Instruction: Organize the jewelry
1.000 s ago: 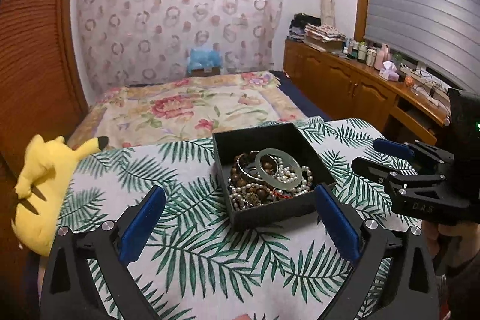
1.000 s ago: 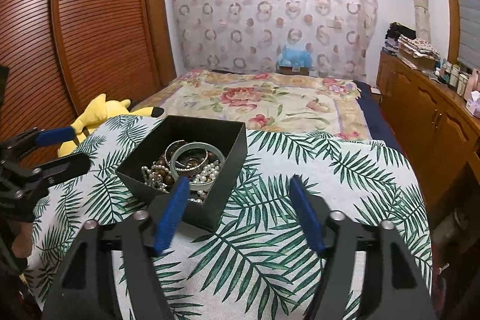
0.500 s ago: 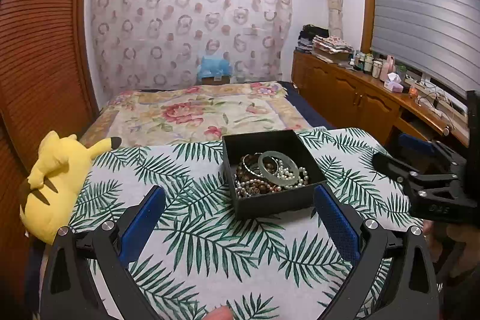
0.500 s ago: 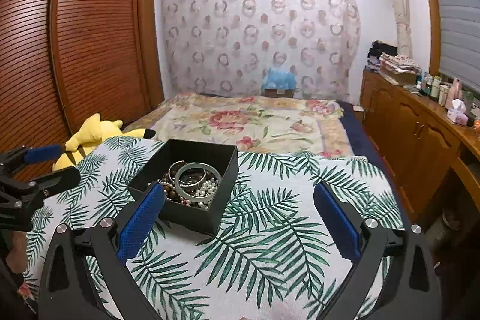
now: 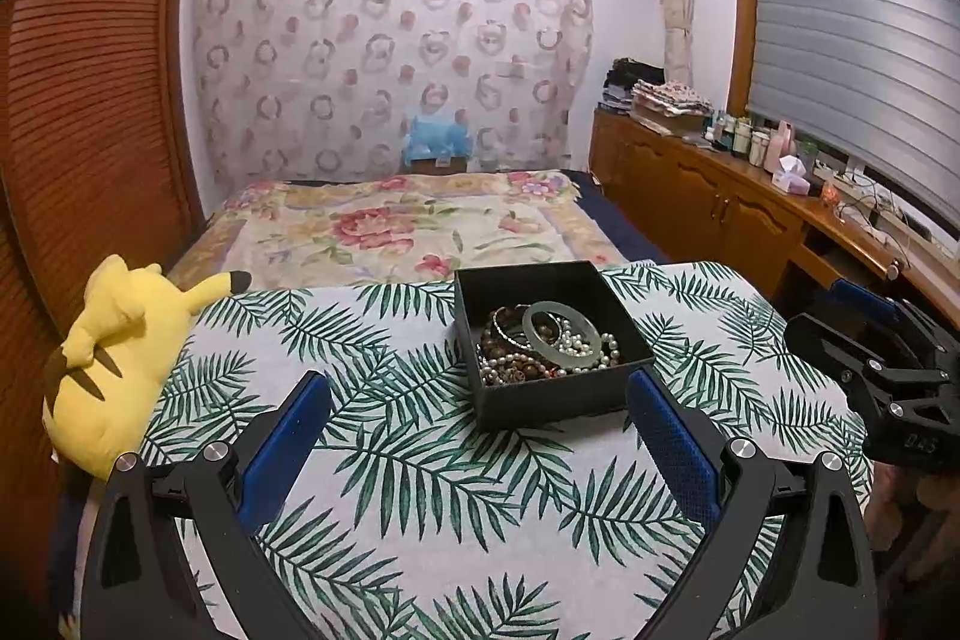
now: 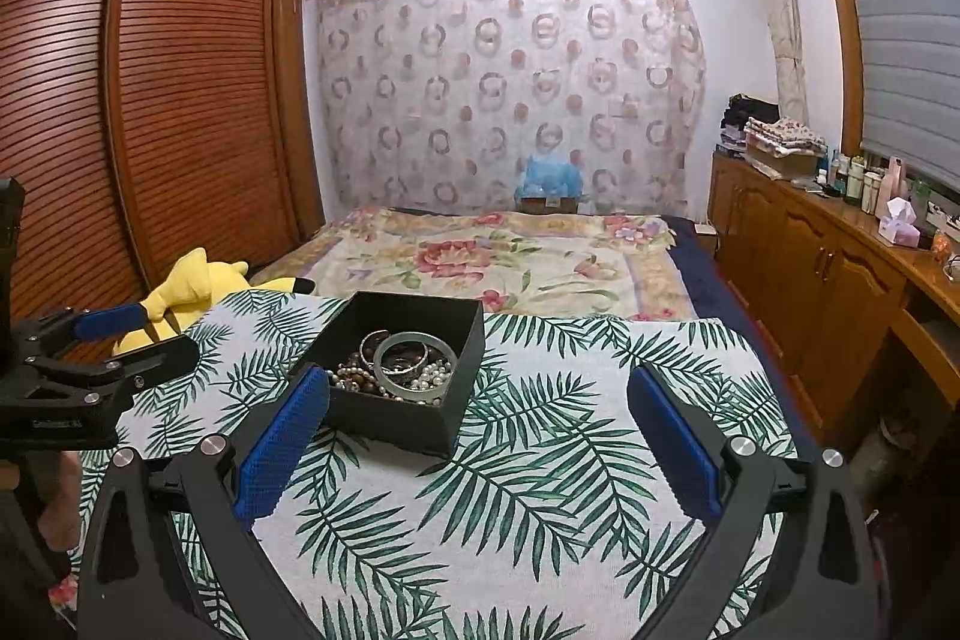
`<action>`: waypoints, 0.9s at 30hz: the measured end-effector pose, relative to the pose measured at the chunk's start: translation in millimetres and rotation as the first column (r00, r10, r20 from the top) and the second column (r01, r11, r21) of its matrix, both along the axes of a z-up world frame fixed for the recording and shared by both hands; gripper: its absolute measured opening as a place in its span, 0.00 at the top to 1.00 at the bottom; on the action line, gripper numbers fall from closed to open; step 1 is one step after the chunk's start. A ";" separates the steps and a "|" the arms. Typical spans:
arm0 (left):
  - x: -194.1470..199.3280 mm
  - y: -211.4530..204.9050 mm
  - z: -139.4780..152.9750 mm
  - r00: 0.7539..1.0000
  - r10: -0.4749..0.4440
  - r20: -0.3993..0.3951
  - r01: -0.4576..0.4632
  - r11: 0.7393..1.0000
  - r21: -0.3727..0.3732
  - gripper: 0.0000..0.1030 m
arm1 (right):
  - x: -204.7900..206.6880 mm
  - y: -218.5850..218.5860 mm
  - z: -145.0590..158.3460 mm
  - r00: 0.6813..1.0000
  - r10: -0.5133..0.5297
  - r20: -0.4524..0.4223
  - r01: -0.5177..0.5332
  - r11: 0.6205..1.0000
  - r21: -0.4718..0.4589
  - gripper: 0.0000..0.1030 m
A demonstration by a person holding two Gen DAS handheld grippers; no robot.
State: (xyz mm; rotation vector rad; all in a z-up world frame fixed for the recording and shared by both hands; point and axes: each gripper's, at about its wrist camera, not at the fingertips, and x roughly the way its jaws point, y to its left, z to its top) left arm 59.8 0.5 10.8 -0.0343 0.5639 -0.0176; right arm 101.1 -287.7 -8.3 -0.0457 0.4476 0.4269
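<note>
Since a second ago you are pulling both grippers back and up, so the black jewelry box is sitting farther ahead in both views, and your right gripper is spreading from a narrower gap to a wide one. Your left gripper is hanging wide too, both blue pads clear of the box and holding nothing. From the left wrist camera, your right gripper is showing at the right edge, just past the palm-leaf cloth.

One box is resting on that cloth, toward the far edge where the floral bedspread begins. Bare cloth is lying open on the near side and to the right of the box; the left side is open as well up to the yellow Pikachu plush, which is lying against the cloth's left border. The wooden cabinet is closing off the right side beyond the cloth.

Inside the box you are looking at one pale green bangle lying on top, one thin metal bangle beside it, and pearl and brown bead strands tangled below; the strands are too knotted to count
</note>
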 end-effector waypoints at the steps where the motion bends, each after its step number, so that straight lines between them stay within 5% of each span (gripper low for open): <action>1: -0.1 0.0 -0.1 1.000 -0.001 0.000 0.001 1.000 0.000 0.08 | -0.1 -0.2 -0.1 1.000 0.000 0.001 0.000 1.000 0.000 0.03; 27: -3.7 -1.8 -4.1 1.000 -0.004 -0.007 0.004 1.000 -0.006 0.08 | -2.8 -3.9 2.3 1.000 -0.005 -0.007 0.005 1.000 0.005 0.03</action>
